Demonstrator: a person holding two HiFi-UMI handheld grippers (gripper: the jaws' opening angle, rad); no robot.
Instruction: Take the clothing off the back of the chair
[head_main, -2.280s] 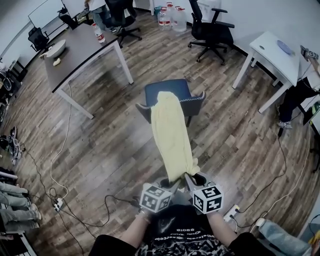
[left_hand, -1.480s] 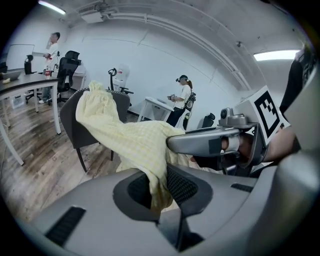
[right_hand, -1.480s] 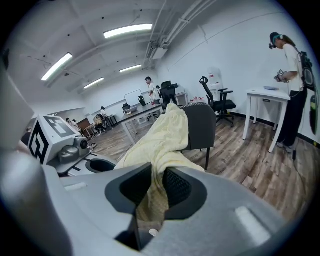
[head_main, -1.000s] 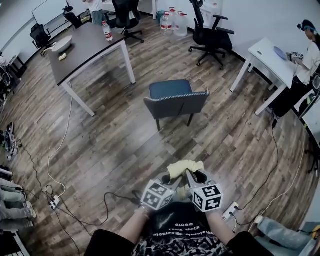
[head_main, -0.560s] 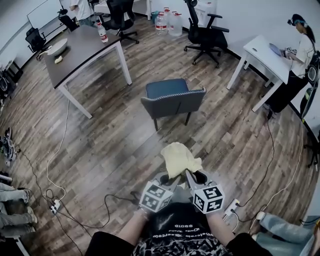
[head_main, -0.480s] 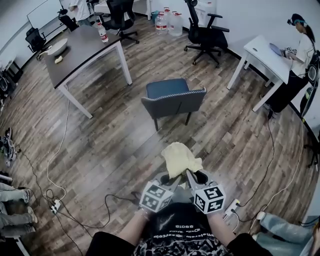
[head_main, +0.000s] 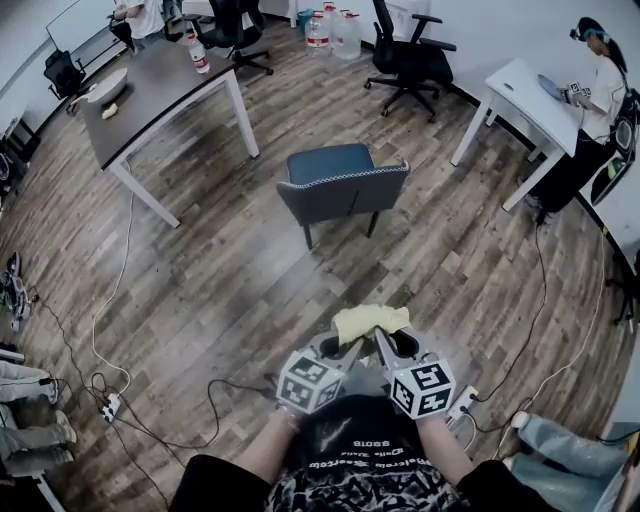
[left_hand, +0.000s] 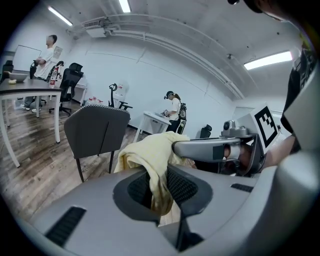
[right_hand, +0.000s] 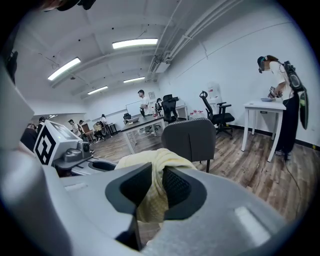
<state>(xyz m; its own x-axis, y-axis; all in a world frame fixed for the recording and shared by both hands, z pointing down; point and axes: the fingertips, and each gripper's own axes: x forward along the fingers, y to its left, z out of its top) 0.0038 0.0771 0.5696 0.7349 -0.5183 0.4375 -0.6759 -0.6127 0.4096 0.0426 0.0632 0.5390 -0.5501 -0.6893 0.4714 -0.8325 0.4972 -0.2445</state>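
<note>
In the head view, low in the middle, a bunched yellow garment (head_main: 370, 322) is held between the left gripper (head_main: 350, 347) and the right gripper (head_main: 383, 345). Their tips are set close together just in front of the person's body. The chair (head_main: 345, 185) is seen well apart from the garment, farther out on the wooden floor (head_main: 220, 280).

In the left gripper view, the jaws are closed on a fold of the cloth. It is pinched between the ribbed pads and hangs below them, and the rest is heaped over the jaw tips.

In the right gripper view, the jaws are likewise clamped on the cloth, and a strip of it is drawn down between the pads.
</note>
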